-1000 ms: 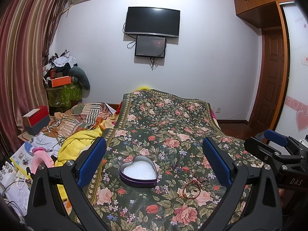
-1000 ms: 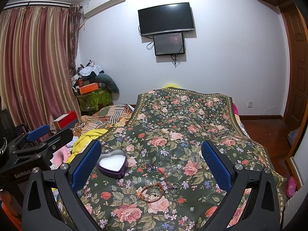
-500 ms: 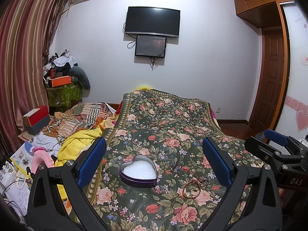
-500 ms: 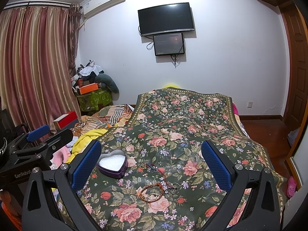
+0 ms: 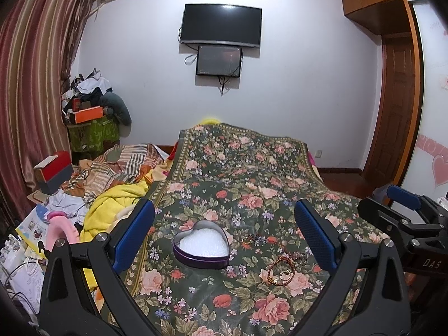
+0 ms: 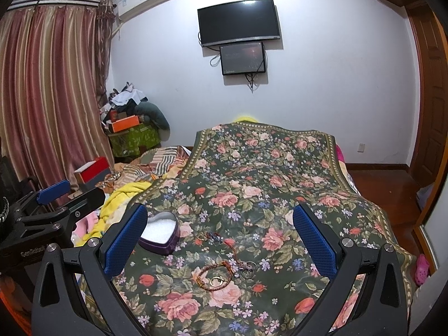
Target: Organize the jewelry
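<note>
Both tools gape – left tool (image 5: pixel 224 228), right tool (image 6: pixel 220 229)

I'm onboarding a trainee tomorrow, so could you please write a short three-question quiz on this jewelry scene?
1. True or false: the left claw is shut on the bracelet.
2. Multiple choice: the heart-shaped tin holds (A) rings, (B) only white padding, (C) a necklace.
3. Fill in: seen from the right wrist camera, the loose jewelry on the floral bedspread lies to the ____ of the tin.

Key:
1. False; both the left and the right claw are open and hold nothing.
2. B.
3. Right.
</note>
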A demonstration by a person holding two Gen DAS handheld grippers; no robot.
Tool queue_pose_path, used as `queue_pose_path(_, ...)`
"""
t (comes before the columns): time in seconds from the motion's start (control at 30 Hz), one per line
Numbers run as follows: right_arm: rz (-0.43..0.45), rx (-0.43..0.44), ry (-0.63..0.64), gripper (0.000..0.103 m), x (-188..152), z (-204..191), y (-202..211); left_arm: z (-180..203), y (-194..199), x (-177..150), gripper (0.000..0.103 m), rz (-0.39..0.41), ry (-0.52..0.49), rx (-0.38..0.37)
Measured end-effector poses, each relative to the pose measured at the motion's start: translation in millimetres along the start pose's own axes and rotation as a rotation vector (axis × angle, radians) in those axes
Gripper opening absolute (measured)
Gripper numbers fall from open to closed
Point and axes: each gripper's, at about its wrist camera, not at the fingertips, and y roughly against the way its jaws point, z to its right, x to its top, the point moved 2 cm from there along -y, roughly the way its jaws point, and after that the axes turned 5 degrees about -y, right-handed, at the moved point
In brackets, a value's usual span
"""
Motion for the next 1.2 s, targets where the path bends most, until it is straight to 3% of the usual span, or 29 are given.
queue_pose_path(0.17,-0.065,-0.051,-0.007,0.103,-9.7,19.7,-13.1,2.9,-25.8,-11.7,0.100,-0.105,-0.013,-0.005)
queue_pose_path(0.6,-0.289,-0.144,-0.036,0.103,-53.6,67.9,-42.4,36.2,-90.6,-67.3,0.100,-0.399,-0.087,-0.129)
queue_pose_path(0.7,-0.311,-0.144,-0.017,0.103,-61.0,69.4,-47.5,41.7,-103.2,-79.4,0.087,-0.463,-0.084,-0.161)
queue_pose_path(0.9,-0.355,-0.113,-0.018,0.097,-72.1,74.1,-61.0,49.5,-130.3,-104.8,0.074,-0.583,-0.059,-0.223)
queue_pose_path(1.07,-0.388,-0.083,-0.033,0.094,-77.7,75.9,-71.1,57.0,-143.1,-113.6,0.061,-0.623,-0.058,-0.258)
queue_pose_path(1.2,-0.402,-0.068,-0.041,0.093,-80.0,76.3,-75.8,66.1,-146.6,-115.1,0.059,-0.618,-0.084,-0.292)
